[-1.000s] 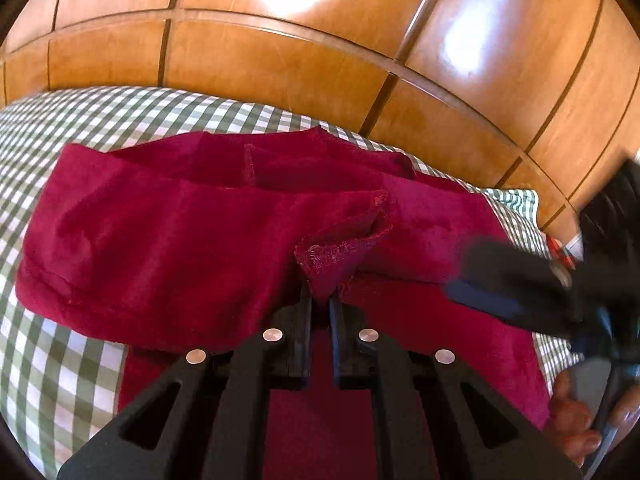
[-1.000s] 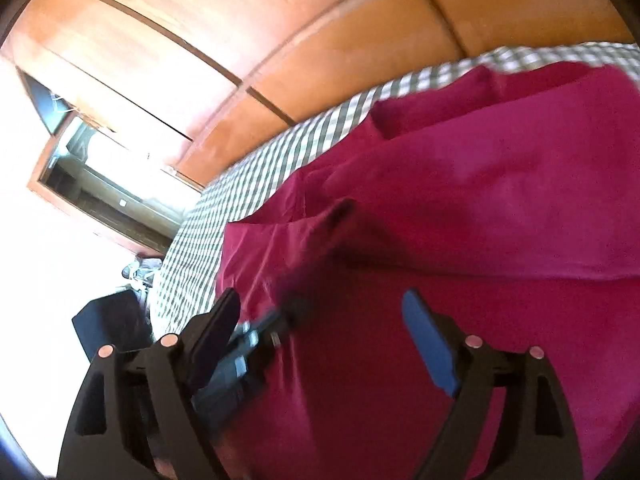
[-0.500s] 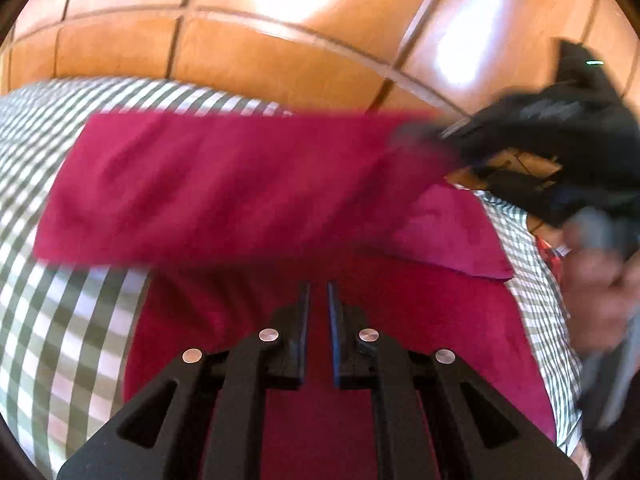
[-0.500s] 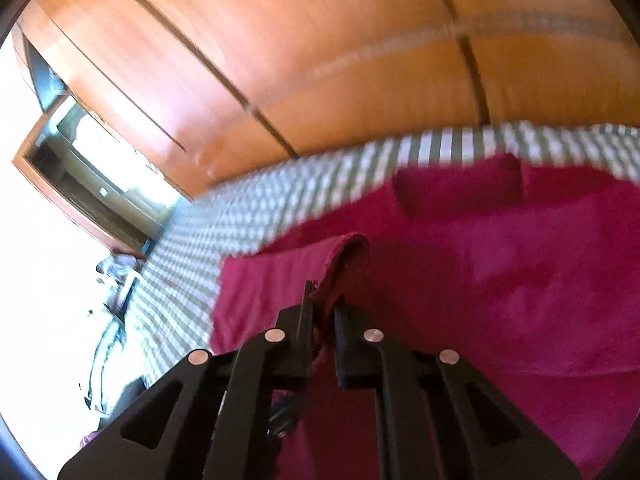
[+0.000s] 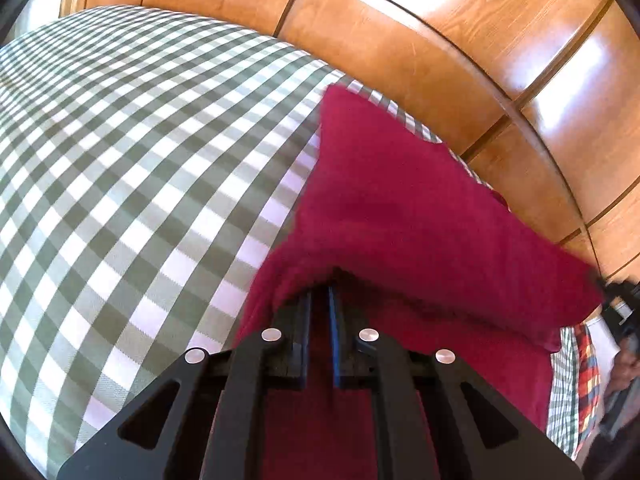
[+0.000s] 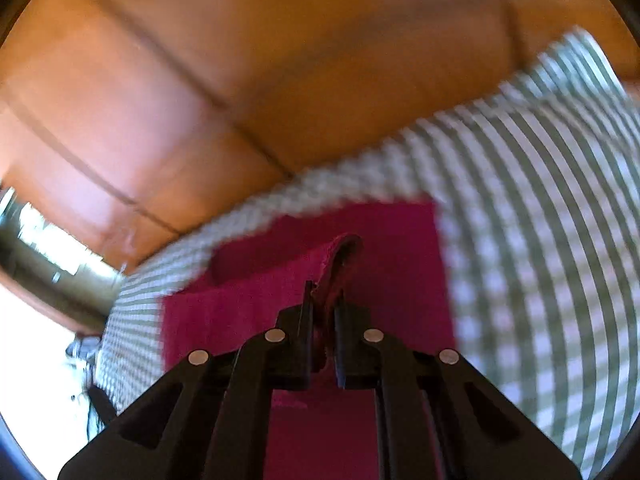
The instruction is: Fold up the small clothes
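Observation:
A dark red garment (image 5: 380,200) lies on the green-and-white checked cover (image 5: 140,160). One edge of it is lifted and drapes over my left gripper (image 5: 320,292), which is shut on the cloth, its fingertips hidden under the fold. From there the raised edge runs taut to the right rim of the left wrist view, where a blurred dark shape is my right gripper (image 5: 618,300). In the right wrist view my right gripper (image 6: 324,300) is shut on a pinched fold of the red garment (image 6: 392,264), with a flat folded layer lying beyond it.
Glossy wooden panels (image 5: 440,40) stand close behind the checked cover (image 6: 540,220). A multicoloured plaid cloth (image 5: 586,360) shows at the right edge beside a hand (image 5: 624,364). A bright window area (image 6: 48,240) lies far left.
The right gripper went from open to shut on a garment fold and swung sideways with it. The left gripper rolled and shifted, so the garment now sits right with more checked cover showing left.

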Tool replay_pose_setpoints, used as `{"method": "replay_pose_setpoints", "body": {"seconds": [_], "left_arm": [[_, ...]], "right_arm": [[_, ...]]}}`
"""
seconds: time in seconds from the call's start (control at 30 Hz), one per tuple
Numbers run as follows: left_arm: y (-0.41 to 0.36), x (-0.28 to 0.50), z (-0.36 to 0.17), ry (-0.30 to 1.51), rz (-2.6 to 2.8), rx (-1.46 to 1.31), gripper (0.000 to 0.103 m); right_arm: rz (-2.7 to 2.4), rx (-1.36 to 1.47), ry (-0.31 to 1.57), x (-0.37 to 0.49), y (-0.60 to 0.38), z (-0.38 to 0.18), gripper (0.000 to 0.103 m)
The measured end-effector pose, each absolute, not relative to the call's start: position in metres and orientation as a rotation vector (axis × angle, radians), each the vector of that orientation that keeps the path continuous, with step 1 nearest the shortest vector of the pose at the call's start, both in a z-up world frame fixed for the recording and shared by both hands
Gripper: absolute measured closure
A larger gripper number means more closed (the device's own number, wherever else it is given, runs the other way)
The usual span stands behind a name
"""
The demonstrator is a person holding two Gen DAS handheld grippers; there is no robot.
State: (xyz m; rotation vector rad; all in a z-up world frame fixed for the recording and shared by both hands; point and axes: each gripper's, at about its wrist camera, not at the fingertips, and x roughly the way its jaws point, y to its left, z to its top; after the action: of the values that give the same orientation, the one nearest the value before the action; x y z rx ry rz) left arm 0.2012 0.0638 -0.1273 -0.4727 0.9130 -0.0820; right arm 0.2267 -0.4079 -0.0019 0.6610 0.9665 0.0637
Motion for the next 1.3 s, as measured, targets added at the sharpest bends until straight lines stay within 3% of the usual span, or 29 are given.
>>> {"method": "replay_pose_setpoints", "body": {"seconds": [0.07, 0.1, 0.13, 0.23, 0.33, 0.4, 0.47, 0.53, 0.63, 0.8, 0.93, 1.03, 1.1, 1.13, 1.2, 1.3], "left_arm": [[0.062, 0.2, -0.126, 0.912, -0.08, -0.445, 0.097], [0.061, 0.199, -0.125, 0.914, -0.079, -0.432, 0.097], [0.059, 0.199, -0.123, 0.915, -0.078, -0.42, 0.097], [0.054, 0.191, -0.114, 0.91, -0.097, -0.377, 0.097], [0.047, 0.179, -0.1, 0.872, -0.157, -0.331, 0.097], [0.041, 0.17, -0.086, 0.824, -0.204, -0.308, 0.097], [0.036, 0.168, -0.075, 0.786, -0.23, -0.296, 0.097], [0.027, 0.178, -0.069, 0.775, -0.226, -0.272, 0.097], [0.019, 0.2, -0.076, 0.806, -0.204, -0.248, 0.097], [0.02, 0.217, -0.103, 0.897, -0.113, -0.203, 0.097], [0.02, 0.217, -0.112, 0.903, -0.103, -0.192, 0.097], [0.024, 0.218, -0.105, 0.898, -0.137, -0.234, 0.097], [0.03, 0.219, -0.094, 0.864, -0.164, -0.271, 0.097], [0.032, 0.22, -0.09, 0.852, -0.164, -0.28, 0.097], [0.042, 0.23, -0.082, 0.84, -0.147, -0.309, 0.097], [0.067, 0.25, -0.077, 0.828, -0.085, -0.355, 0.097]], "right_arm": [[0.059, 0.725, 0.984, 0.225, -0.417, -0.024, 0.093], [0.063, 0.755, 0.98, 0.223, -0.418, -0.03, 0.086], [0.077, 0.794, 0.97, 0.221, -0.422, -0.034, 0.072], [0.132, 0.833, 0.948, 0.214, -0.428, -0.036, 0.05], [0.163, 0.83, 0.937, 0.198, -0.43, -0.028, 0.041], [0.158, 0.789, 0.935, 0.186, -0.429, -0.02, 0.043], [0.125, 0.71, 0.958, 0.19, -0.421, -0.022, 0.056], [0.072, 0.621, 0.985, 0.196, -0.411, -0.022, 0.09], [0.051, 0.54, 0.944, 0.2, -0.404, -0.009, 0.095], [0.033, 0.318, 0.765, 0.203, -0.378, 0.031, 0.096], [-0.058, 0.282, 0.942, 0.223, -0.383, -0.014, 0.096], [-0.055, 0.328, 0.946, 0.216, -0.39, -0.031, 0.096], [-0.053, 0.341, 0.93, 0.211, -0.392, -0.026, 0.085], [-0.058, 0.333, 0.92, 0.205, -0.394, -0.022, 0.069], [-0.08, 0.296, 0.874, 0.191, -0.397, -0.007, 0.055], [-0.047, 0.266, 0.815, 0.176, -0.39, 0.015, 0.055]]}}
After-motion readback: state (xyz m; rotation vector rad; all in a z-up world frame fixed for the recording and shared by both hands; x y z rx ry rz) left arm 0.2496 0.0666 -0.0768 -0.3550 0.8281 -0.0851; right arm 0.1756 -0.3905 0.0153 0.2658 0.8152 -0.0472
